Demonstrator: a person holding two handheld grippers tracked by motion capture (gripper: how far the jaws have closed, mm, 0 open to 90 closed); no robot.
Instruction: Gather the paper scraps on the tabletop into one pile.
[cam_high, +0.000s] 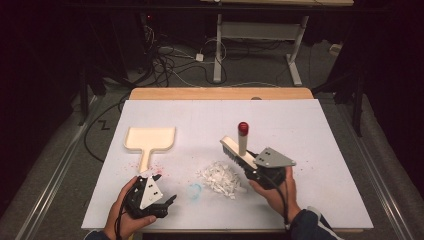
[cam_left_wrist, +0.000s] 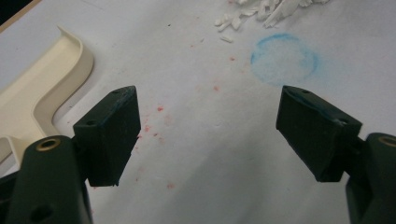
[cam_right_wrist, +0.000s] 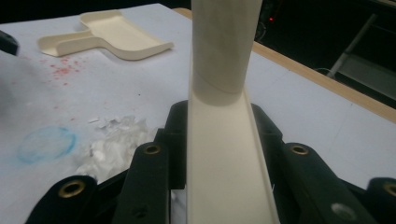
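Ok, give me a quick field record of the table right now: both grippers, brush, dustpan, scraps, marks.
left gripper: open, empty, near the dustpan handle
right gripper: shut on the brush
brush: cream, red-tipped handle pointing up, beside the scraps
dustpan: cream, flat on the table, left of the scraps
paper scraps: white pile, table centre-front
blue ring mark: between left gripper and scraps
red specks: scattered by the dustpan handle

The table (cam_high: 310, 150) wears a matt white sheet over a wooden edge. The dustpan (cam_high: 150, 138) and brush (cam_right_wrist: 224, 154) look like smooth cream plastic with a slight sheen. Paper scraps (cam_high: 219, 178) lie crumpled. Each tool's jaws are matt black with brass-coloured inserts.
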